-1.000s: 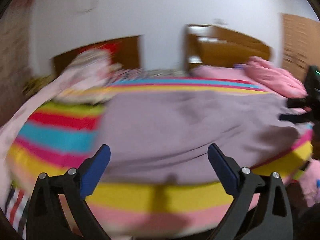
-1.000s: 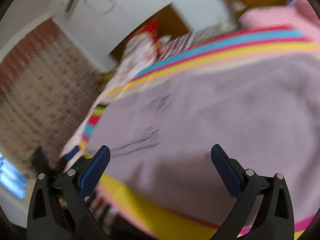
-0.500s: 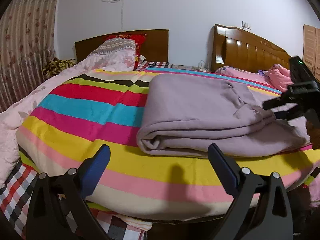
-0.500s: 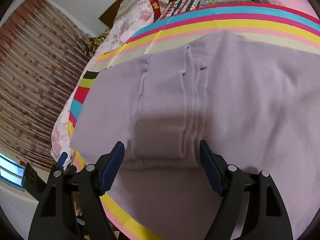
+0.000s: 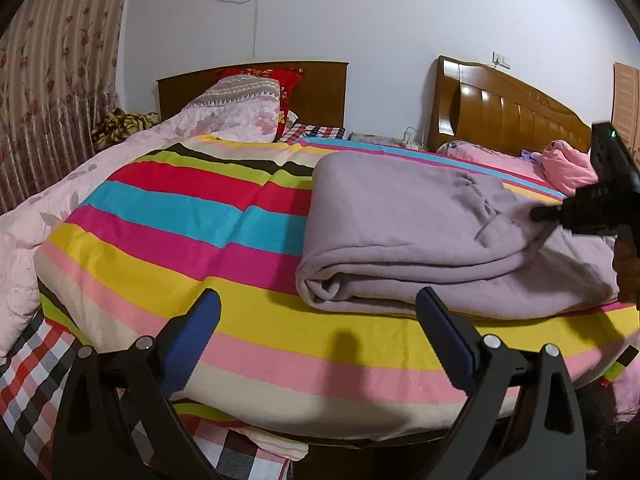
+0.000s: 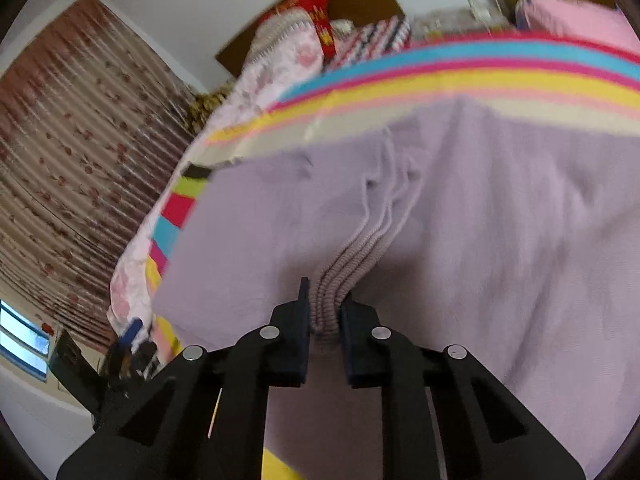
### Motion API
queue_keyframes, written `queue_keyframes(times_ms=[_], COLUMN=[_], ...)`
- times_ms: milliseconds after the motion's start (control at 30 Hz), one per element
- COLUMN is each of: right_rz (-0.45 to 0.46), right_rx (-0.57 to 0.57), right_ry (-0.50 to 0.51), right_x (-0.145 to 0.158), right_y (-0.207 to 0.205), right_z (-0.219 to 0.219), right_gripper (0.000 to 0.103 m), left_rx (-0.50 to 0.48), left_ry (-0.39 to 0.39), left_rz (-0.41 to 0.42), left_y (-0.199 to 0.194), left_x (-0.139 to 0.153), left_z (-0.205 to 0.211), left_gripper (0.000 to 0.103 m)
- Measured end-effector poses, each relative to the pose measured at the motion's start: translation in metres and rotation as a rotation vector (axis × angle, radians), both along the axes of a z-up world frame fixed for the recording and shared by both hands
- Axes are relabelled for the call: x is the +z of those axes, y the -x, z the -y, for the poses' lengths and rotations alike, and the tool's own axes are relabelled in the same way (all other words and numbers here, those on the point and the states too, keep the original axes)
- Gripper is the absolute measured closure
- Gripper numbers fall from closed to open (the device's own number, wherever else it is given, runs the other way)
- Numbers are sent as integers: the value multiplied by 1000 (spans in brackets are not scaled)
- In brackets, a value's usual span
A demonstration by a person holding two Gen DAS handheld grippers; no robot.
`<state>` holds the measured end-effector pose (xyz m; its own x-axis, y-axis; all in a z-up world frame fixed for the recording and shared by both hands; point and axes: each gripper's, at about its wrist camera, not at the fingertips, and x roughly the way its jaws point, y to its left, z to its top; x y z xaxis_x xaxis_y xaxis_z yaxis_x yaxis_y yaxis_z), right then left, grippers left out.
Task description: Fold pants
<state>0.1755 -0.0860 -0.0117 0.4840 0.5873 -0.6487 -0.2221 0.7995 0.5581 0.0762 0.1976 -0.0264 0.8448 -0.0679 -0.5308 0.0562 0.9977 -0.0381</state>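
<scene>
Lilac pants (image 5: 400,232) lie folded over on the striped blanket (image 5: 180,232), thick fold edge toward me. My left gripper (image 5: 316,300) hangs open in front of the bed's near edge, short of the pants, with nothing between its fingers. In the left wrist view, my right gripper (image 5: 560,216) reaches in from the right onto the top layer. In the right wrist view, the right gripper (image 6: 324,300) has its jaws closing, and the pads pinch the bunched ribbed band (image 6: 332,292) of the pants (image 6: 500,240).
Pillows (image 5: 236,108) and a dark wooden headboard (image 5: 320,84) stand at the far end. A second headboard (image 5: 504,108) and a pink garment (image 5: 568,164) are at the right. A flowered curtain (image 5: 48,80) hangs left. A checked sheet (image 5: 32,372) droops below the blanket.
The right gripper went from wide open to pinched on the ribbed band, gathering it into a ridge. The left gripper stayed open and settled lower before the bed edge.
</scene>
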Motion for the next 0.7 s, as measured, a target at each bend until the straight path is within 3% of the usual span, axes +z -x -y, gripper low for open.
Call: queue_keyframes(times_ms=[233, 367, 433, 500, 600, 700], right_rz=[203, 324, 383, 436, 415, 293], right_rx=[61, 113, 117, 93, 49, -37], right_ry=[9, 38, 17, -7, -36, 37], right_x=[92, 153, 178, 192, 173, 98], right_y=[-16, -26, -19, -6, 10, 25], right_z=[-42, -78, -77, -63, -28, 8], right_gripper=[88, 88, 89, 89, 90, 90], left_rx=[-26, -22, 36, 135, 120, 98], left_ry=[12, -63, -89, -39, 3, -107], left_rz=[-29, -82, -114, -124, -146, -179], left_y=[-15, -44, -61, -73, -74, -73], left_x=[8, 10, 11, 13, 6, -10], left_z=[11, 22, 14, -12, -35, -26], left_gripper=[5, 5, 5, 4, 1, 1])
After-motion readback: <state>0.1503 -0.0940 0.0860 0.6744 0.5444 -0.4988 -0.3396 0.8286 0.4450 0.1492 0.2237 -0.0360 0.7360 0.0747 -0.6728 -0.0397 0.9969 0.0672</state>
